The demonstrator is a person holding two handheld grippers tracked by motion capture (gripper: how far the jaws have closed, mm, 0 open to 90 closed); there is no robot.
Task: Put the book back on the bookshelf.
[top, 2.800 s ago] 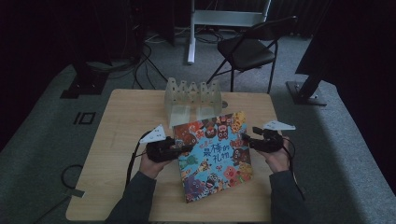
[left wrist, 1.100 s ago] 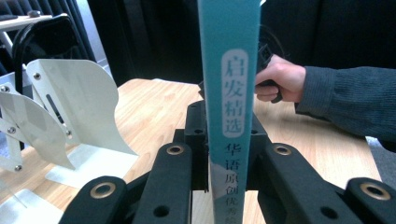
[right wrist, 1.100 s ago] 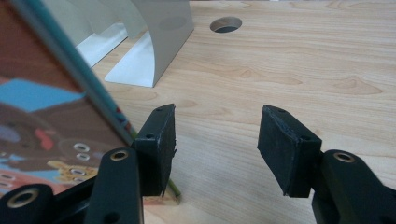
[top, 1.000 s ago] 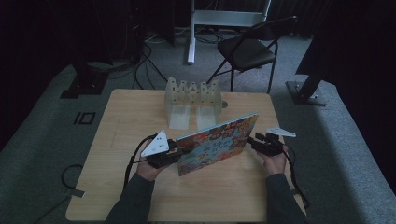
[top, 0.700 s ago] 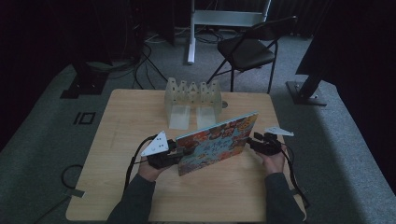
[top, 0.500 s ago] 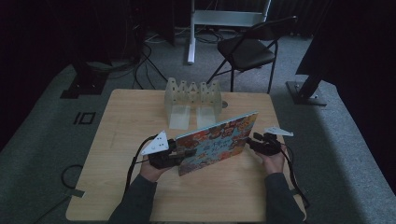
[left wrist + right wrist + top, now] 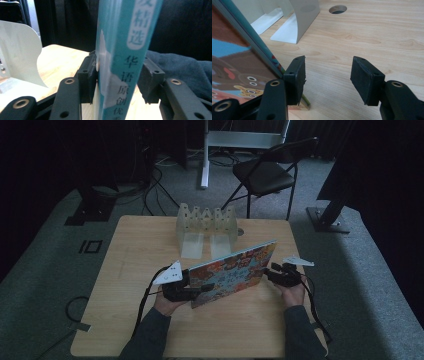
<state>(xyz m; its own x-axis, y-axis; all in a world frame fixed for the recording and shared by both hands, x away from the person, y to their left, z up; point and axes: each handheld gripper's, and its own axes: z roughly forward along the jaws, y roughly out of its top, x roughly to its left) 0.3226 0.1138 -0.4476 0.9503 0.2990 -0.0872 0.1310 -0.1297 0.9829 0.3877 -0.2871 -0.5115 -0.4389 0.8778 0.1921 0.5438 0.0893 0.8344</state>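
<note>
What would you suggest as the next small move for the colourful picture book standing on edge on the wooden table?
Probably close the right gripper on the colourful picture book: the left gripper jaws have just been opening around its spine, and the right jaws stand open beside its edge.

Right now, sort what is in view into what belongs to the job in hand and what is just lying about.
In the job:
- colourful picture book, standing on edge
- left gripper, jaws just opening around the spine
- right gripper, open

Lying about:
- pale plastic rack
- black folding chair
</note>
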